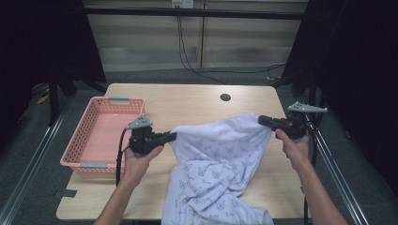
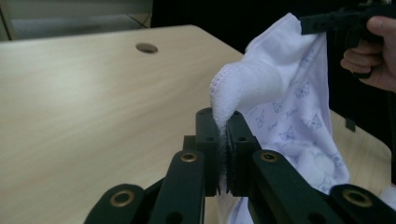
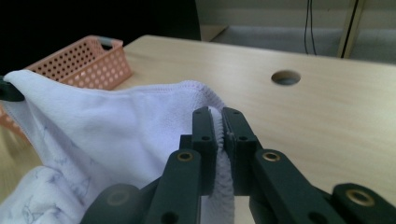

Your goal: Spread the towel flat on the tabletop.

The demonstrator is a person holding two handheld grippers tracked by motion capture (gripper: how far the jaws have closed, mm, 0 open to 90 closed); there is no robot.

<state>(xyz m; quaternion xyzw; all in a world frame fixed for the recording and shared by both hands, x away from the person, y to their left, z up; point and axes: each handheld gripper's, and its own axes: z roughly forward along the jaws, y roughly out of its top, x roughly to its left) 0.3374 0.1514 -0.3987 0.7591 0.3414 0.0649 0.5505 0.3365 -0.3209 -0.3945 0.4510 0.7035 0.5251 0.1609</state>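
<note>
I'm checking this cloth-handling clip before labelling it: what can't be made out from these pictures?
- Lower end of the white cloth: cut off by the bottom edge of the high view, so its full shape is unknown.
- Printed motifs on the cloth: too small and blurred in the high view to identify.
- Table surface under the cloth: hidden by the fabric.
- Pink basket: its left part is cut off by the cloth in the right gripper view.
</note>
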